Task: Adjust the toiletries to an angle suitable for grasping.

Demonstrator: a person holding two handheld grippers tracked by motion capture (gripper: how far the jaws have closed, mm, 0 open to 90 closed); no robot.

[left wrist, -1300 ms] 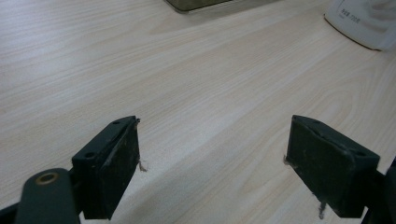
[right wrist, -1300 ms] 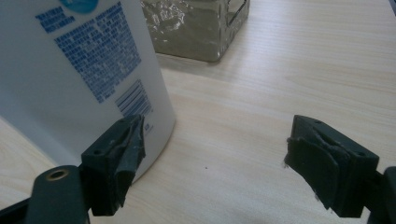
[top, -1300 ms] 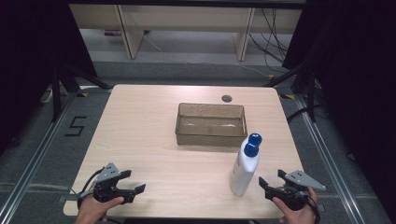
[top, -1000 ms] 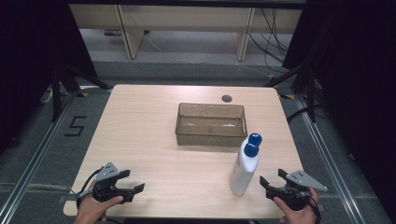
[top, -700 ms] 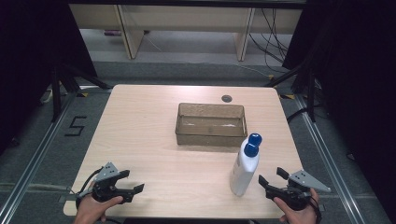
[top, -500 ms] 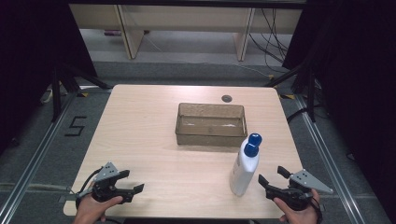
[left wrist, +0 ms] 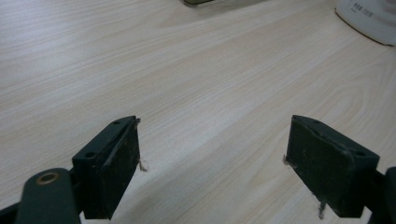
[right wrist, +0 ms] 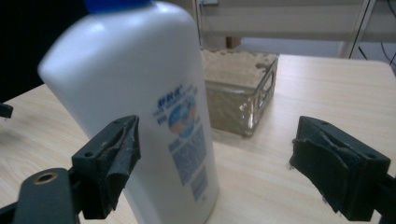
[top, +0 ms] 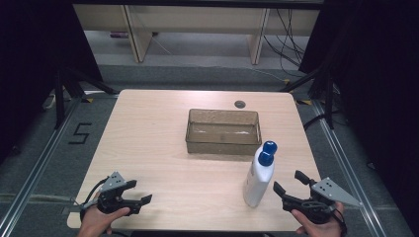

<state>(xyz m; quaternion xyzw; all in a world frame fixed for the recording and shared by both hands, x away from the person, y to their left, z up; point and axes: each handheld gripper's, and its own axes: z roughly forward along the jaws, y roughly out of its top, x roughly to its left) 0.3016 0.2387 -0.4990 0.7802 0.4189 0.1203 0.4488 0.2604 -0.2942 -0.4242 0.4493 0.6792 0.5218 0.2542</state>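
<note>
A light wood counter [top: 158, 143] is seen from above, with dark floor around it. A clear rectangular tray [top: 223, 130] is set past the middle of the counter, slightly to the right. A small dark round spot [top: 240, 103] is seen on the counter just beyond the tray. A white bottle [top: 259, 175] with a blue cap [top: 267, 152] is stood upright near the right front edge, in front of the tray's right corner and apart from it. The right claw [top: 287, 183] is held in a hand just right of the bottle, its jaws spread wide after just opening further; the bottle is seen close ahead in the right gripper view [right wrist: 144, 102], partly between the jaws, with no pad pressed on it. The left claw [top: 141, 192] is held at the near left corner, well apart from the bottle, jaws wide open over bare counter with nothing gripped.
</note>
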